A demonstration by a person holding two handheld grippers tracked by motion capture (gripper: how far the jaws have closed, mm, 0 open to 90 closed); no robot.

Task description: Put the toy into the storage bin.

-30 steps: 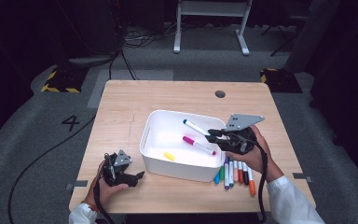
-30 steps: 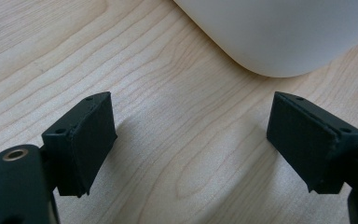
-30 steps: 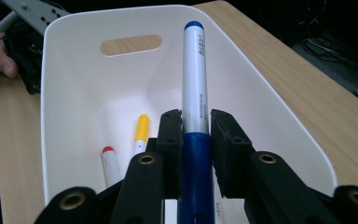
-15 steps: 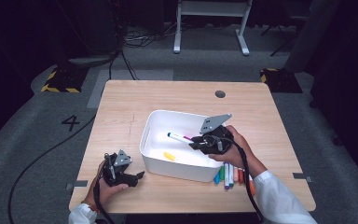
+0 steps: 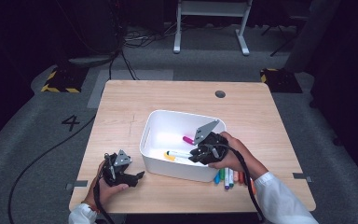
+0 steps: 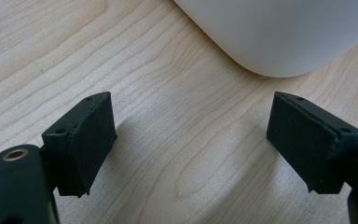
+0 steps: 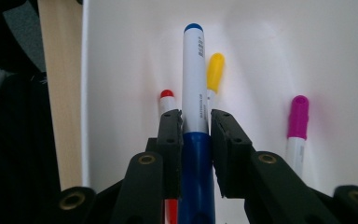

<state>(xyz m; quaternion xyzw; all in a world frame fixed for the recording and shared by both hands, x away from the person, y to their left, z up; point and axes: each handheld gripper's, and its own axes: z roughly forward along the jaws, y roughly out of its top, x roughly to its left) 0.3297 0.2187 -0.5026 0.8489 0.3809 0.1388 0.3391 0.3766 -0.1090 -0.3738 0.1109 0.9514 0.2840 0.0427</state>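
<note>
Since a second ago my right gripper (image 5: 196, 155) has come in from the bin's right rim to sit low inside the white rounded plastic bin (image 5: 154, 125), jaws clamped on the white-barrelled blue-capped marker (image 7: 194, 84) — it lies just above the bin floor, near its front wall. My left gripper (image 6: 191, 149) hasn't budged, jaws wide and empty over bare grained wooden table (image 6: 177, 140) near the front-left corner. Yellow-capped (image 7: 215, 70), red-capped (image 7: 167, 100) and magenta-capped (image 7: 299, 116) markers rest in the bin; more coloured markers (image 5: 227, 176) lie by its front-right corner.
</note>
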